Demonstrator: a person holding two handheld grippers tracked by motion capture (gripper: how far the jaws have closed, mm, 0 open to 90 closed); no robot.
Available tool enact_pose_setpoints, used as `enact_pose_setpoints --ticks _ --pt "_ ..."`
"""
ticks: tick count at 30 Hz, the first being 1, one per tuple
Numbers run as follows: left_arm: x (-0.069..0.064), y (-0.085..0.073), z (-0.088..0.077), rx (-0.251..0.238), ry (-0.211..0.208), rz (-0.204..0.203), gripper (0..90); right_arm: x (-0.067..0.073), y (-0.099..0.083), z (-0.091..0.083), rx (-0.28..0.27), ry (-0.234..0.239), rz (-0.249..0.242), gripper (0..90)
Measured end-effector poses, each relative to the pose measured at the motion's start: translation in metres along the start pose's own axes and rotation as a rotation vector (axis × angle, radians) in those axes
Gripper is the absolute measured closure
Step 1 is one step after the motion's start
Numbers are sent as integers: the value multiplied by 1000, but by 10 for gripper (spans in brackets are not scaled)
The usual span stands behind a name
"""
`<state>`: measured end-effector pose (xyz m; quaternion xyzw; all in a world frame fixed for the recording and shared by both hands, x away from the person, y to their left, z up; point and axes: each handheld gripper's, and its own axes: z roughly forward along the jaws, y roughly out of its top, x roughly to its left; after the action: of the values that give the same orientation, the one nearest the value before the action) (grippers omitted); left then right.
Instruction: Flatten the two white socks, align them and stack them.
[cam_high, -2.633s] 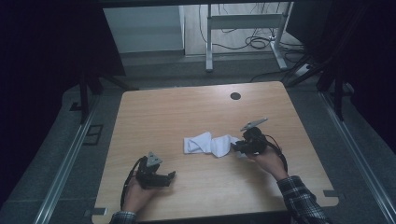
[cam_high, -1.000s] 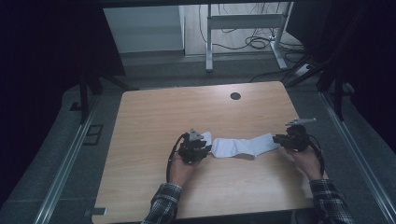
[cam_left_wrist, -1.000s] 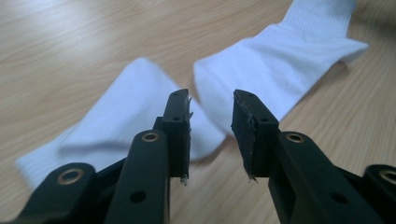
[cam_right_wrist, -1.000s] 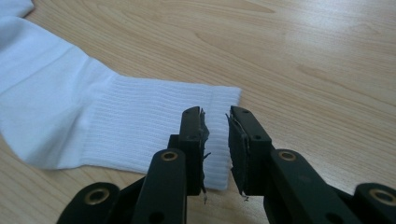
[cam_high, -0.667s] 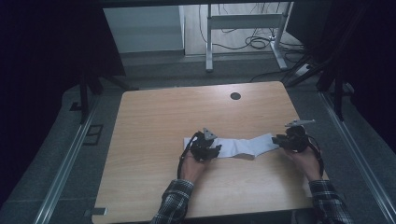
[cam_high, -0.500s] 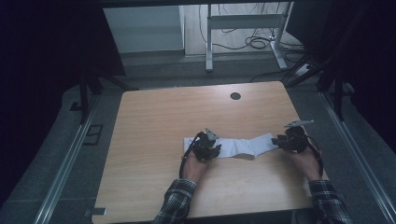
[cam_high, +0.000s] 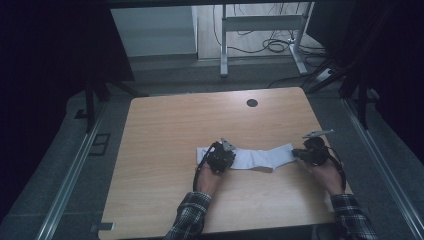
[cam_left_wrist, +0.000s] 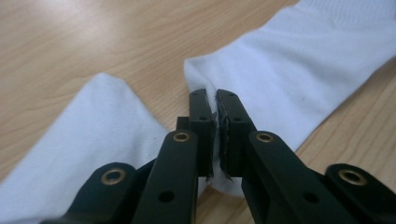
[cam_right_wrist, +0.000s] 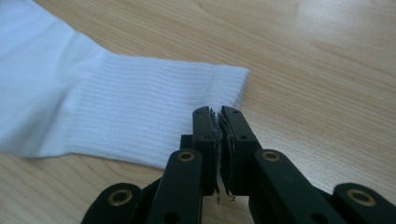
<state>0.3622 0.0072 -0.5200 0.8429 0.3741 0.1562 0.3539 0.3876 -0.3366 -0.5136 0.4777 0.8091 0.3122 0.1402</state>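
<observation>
Sock (cam_high: 260, 157) now stretched flat on table (cam_high: 165, 130); left gripper (cam_high: 220, 159) moved in, clamped on sock fold (right gripper (cam_high: 306, 154) pinching cuff).

Your work surface is a light wooden table (cam_high: 165, 145) with rounded corners and lengthwise grain. A dark round grommet hole (cam_high: 252, 103) sits near its far edge, right of centre. One white sock (cam_high: 260, 157) lies flat and stretched sideways across the near half. Its ribbed cuff (cam_right_wrist: 140, 112) points toward your right side. Both ends rest on the wood.
</observation>
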Motion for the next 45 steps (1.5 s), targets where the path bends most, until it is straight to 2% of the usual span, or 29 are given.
enact_pose_setpoints --ticks 5,10,18,21,27,30,33,37,40,42,45 --pt "7 -1 -24 -40 -12 -10 856 2 3 -13 -51 27 11 840" --pt "14 -8 -49 -63 -16 -17 854 15 8 -21 -79 58 -21 839" --pt "25 -32 -87 -55 -13 -35 853 51 16 -23 -81 135 -97 837" --pt "31 -47 -101 -53 -19 -41 852 66 17 -21 -74 171 -124 836" --pt "39 -79 -122 -47 -5 -67 851 101 19 -13 -59 222 -199 835" --pt "43 -91 -126 -40 6 -82 850 117 19 -7 -43 236 -229 835" --pt "45 -101 -124 -20 10 -96 850 125 17 1 -16 241 -249 834" --pt "45 -108 -115 33 2 -115 848 125 11 13 29 233 -245 830" --pt "44 -112 -105 74 15 -113 832 123 6 21 60 236 -234 810" --pt "45 -111 -104 60 26 -128 756 120 5 20 55 235 -224 786" --pt "48 -102 -110 26 37 -128 697 116 9 13 14 238 -212 738"
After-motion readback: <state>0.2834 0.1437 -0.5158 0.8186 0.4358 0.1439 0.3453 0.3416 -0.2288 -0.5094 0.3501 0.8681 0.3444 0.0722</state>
